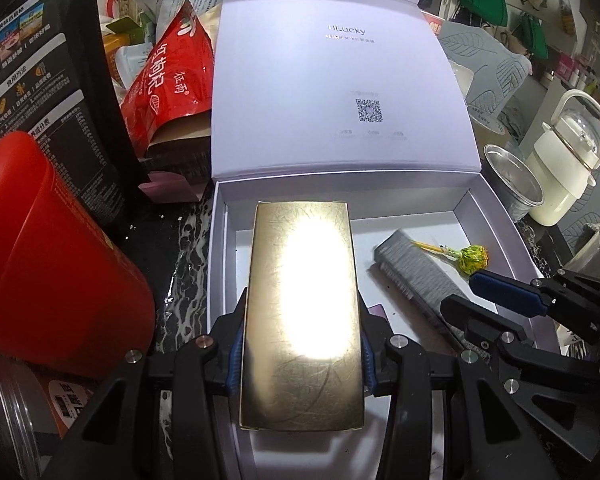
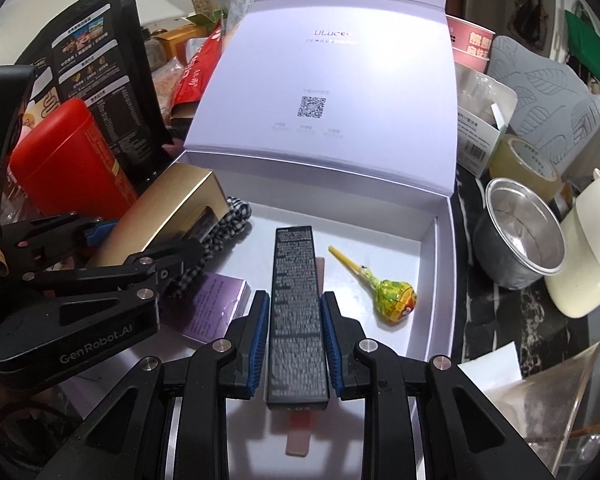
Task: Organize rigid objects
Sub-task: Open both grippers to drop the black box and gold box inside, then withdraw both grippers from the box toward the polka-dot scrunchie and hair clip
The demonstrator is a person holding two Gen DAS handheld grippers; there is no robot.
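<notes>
Left tongs: my left tongs [image 1: 302, 354] are partly open and clamped on the long sides of one gold box [image 1: 302, 312], which I hold tilted over the left half of the white box [image 1: 500, 232].
Right tongs: my right tongs [image 2: 296, 344] are narrowly open around one slim black carton [image 2: 298, 320]; the blue pads [image 2: 260, 340] sit against its sides or just off them, I cannot tell which.
Carton's place: it lies lengthwise in the white box, running straight ahead from my right tongs, with a pink strip [image 2: 300, 432] showing under its near end.
Edges: the box's right wall is beyond the lollipop [image 2: 392, 296], right of my right tongs; the back wall is ahead of both tongs, below the raised lid [image 2: 324, 80].
Open room: bare white floor lies ahead of the carton's far end and between the carton and the lollipop.
Tight side: left of my right tongs, one purple box [image 2: 216, 308] and one checked cloth [image 2: 228, 224] crowd the floor under the gold box.
Count inside: one lollipop, one carton, one purple box, one cloth.
Outside, left: one red canister [image 1: 48, 256] and one black bag [image 1: 40, 80] stand close by the left wall.
Outside, right: one metal cup [image 2: 516, 232] and one cream kettle [image 1: 564, 168].
</notes>
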